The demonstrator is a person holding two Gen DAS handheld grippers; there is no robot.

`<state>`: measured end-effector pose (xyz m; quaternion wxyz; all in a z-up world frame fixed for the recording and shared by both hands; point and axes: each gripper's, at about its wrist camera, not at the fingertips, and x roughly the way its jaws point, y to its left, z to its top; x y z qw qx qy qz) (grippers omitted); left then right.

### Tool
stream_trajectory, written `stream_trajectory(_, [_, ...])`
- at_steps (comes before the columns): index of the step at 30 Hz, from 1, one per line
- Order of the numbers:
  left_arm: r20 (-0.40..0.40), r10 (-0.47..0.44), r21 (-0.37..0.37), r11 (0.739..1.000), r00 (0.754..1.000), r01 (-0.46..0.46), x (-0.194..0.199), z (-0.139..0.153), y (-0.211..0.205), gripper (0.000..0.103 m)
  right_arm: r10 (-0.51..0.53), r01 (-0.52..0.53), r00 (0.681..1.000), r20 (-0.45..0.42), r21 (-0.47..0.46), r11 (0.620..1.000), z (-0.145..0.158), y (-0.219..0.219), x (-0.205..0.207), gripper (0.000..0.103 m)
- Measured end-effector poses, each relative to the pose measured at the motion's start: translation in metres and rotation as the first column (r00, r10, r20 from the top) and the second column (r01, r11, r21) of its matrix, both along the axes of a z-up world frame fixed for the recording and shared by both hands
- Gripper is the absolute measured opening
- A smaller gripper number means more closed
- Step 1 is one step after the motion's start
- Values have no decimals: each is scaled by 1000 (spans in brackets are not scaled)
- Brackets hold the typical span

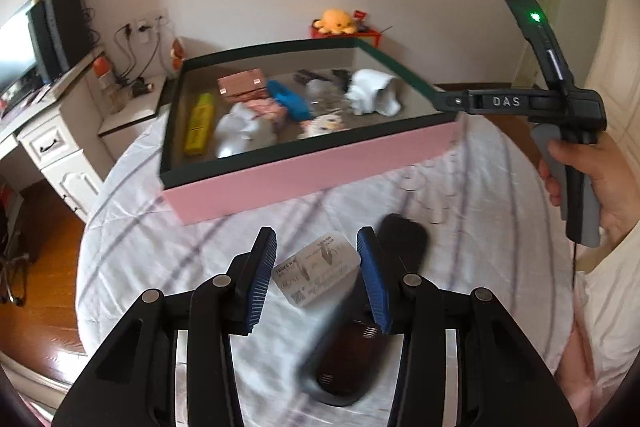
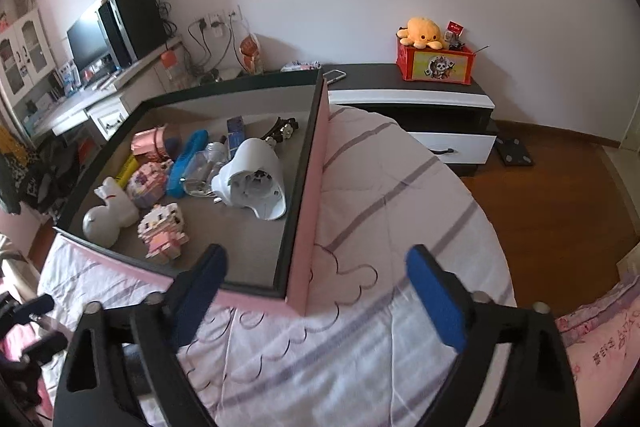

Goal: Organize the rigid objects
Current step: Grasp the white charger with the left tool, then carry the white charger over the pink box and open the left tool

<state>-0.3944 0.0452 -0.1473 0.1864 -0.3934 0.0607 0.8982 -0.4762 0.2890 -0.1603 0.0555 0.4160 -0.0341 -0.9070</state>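
Left hand-held gripper [image 1: 316, 267] clamped on labelled card [image 1: 316, 273], pink box [image 1: 312, 171] at twelve o'clock. Right hand-held gripper [image 2: 316, 291] gaping, empty, over bed [image 2: 400, 195]. Risk: thin card slipping from pads, landing short of box.

The bedspread [image 2: 400, 195] looked like soft quilted cloth, matt and striped; the pink box [image 1: 320, 163] had smooth matt card-like walls and a dull grey lining; the left gripper [image 1: 316, 281] wore ribbed blue rubbery pads [image 1: 260, 279] on matt black plastic; the small packet [image 1: 316, 273] between them looked papery; the floor [image 2: 560, 211] was glossy wood.
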Motion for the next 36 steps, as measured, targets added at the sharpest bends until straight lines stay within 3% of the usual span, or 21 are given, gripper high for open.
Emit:
stream_trajectory(1, [0, 5, 5, 1000, 1000, -5, -1, 0, -4, 38, 1, -1, 1000, 8, 1, 1000, -2, -1, -3, 72])
stream_trajectory(2, [3, 9, 17, 1000, 1000, -9, -3, 0, -9, 28, 4, -3, 1000, 19, -3, 1000, -4, -1, -6, 67])
stream_trajectory(5, [10, 29, 56, 998, 1000, -29, -8, 1, -21, 27, 18, -18, 999, 39, -7, 1000, -7, -3, -14, 56])
stream_trajectory(7, [14, 30, 48, 998, 999, -31, -9, -2, -24, 27, 32, -32, 998, 53, 1, 999, -8, -7, -18, 39])
stream_trajectory(8, [24, 33, 46, 998, 999, -34, -10, -6, -25, 29, 41, -41, 998, 53, 3, 999, -8, -9, -18, 37])
stream_trajectory(10, [32, 31, 94, 995, 999, -33, -9, -11, -30, 32, 55, -56, 997, 58, 2, 998, -8, -12, -19, 22])
stream_trajectory(11, [38, 28, 111, 993, 999, -32, -8, -13, -31, 34, 58, -59, 997, 59, 2, 998, -8, -13, -20, 21])
stream_trajectory(15, [41, 44, 124, 991, 998, -49, -5, -20, -36, 59, 58, -59, 997, 59, 5, 998, -8, -15, -19, 20])
stream_trajectory(19, [63, 63, 160, 984, 996, -73, -7, -24, -37, 65, 57, -57, 997, 60, -5, 998, -8, -14, -20, 20])
stream_trajectory(29, [113, 0, 72, 997, 994, -8, -5, -47, -10, 82, 66, -66, 996, 68, -13, 998, -7, -15, -20, 20])
stream_trajectory(36, [143, 1, 102, 995, 990, -16, -14, -52, -5, 94, 67, -66, 995, 69, -14, 998, -7, -16, -20, 20])
